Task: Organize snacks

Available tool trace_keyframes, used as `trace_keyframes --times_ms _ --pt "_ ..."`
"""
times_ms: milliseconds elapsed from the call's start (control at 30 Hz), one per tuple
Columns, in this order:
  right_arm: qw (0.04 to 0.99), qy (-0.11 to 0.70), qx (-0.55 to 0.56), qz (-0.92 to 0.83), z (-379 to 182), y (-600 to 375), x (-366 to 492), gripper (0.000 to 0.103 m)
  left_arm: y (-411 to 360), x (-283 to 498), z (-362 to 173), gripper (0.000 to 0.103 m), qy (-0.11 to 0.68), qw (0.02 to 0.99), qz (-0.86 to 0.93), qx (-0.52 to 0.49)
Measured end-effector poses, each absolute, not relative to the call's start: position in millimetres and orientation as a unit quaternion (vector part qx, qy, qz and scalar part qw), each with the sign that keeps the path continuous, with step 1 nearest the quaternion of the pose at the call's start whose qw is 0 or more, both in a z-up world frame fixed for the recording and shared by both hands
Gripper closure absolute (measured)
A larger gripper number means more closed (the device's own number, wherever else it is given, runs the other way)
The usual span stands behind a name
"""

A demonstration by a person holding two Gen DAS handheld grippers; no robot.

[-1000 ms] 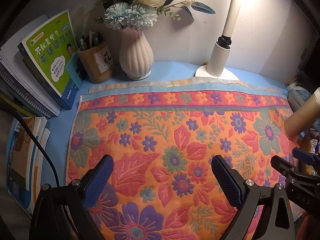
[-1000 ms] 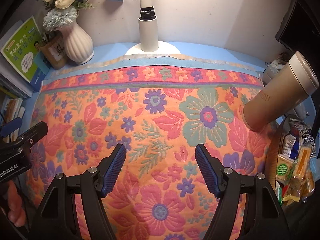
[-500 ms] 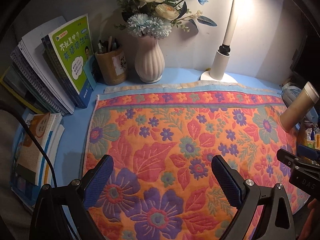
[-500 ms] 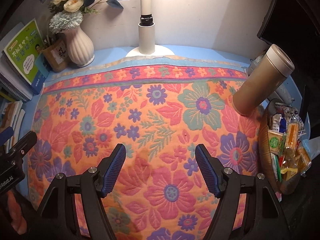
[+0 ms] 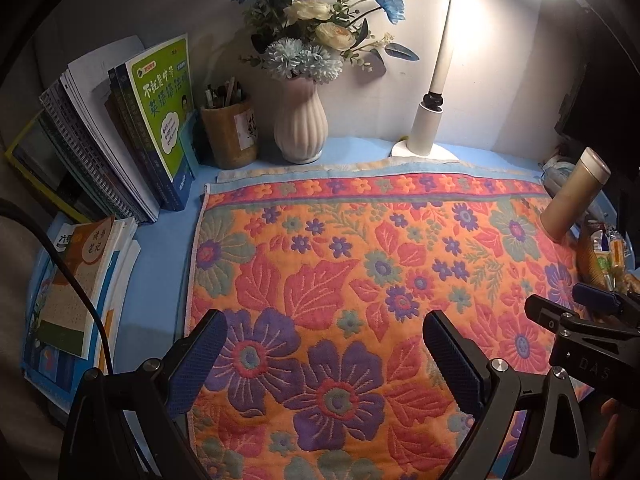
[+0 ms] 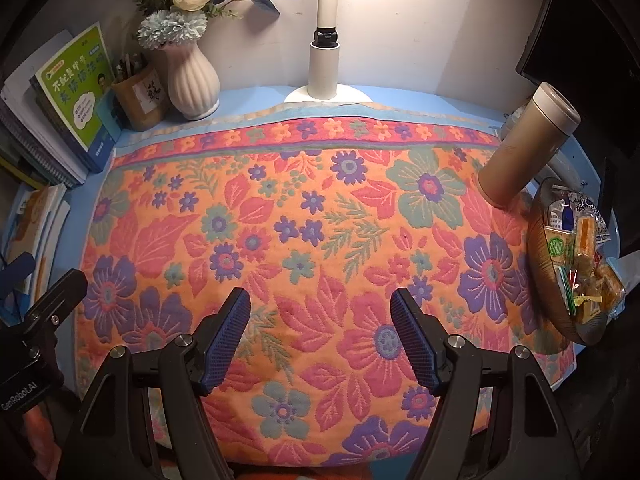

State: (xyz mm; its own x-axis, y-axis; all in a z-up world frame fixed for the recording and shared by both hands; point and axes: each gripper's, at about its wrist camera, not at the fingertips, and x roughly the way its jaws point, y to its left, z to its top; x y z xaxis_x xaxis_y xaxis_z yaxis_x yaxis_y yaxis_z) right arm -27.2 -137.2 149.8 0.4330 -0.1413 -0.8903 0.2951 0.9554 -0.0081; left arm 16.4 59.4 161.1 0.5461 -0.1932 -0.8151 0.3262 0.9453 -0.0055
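Note:
A brown woven basket [image 6: 540,264] filled with several wrapped snacks [image 6: 588,240] stands at the right edge of the flowered cloth [image 6: 304,216]; the left wrist view catches it at the far right, basket [image 5: 590,264]. My right gripper [image 6: 320,336] hangs open above the near middle of the cloth, nothing between its blue pads. My left gripper [image 5: 324,360] is open too, over the near left part of the cloth [image 5: 360,280], empty. Each gripper shows at the edge of the other's view.
A tan thermos [image 6: 528,144] stands just behind the basket. Along the back wall are a white desk lamp [image 6: 326,60], a ribbed vase of flowers [image 6: 192,76] and a pen holder [image 6: 140,96]. Books [image 5: 120,140] stand and lie stacked at the left.
Both grippers have drawn back toward the near edge and risen a little, so more of the cloth, the lamp and the snack basket has come into view. Their jaws kept the same width.

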Motion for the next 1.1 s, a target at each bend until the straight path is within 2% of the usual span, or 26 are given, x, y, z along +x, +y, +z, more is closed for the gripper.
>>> trace_keyframes --times_ms 633,1100 --pt "0.824 0.546 0.079 -0.129 120.9 -164.5 -13.3 0.031 24.8 35.0 136.6 0.006 0.488 0.855 -0.148 0.089" --pt "0.824 0.558 0.044 -0.084 75.3 -191.0 24.3 0.031 -24.2 74.6 80.9 0.006 0.538 0.825 -0.125 0.117"
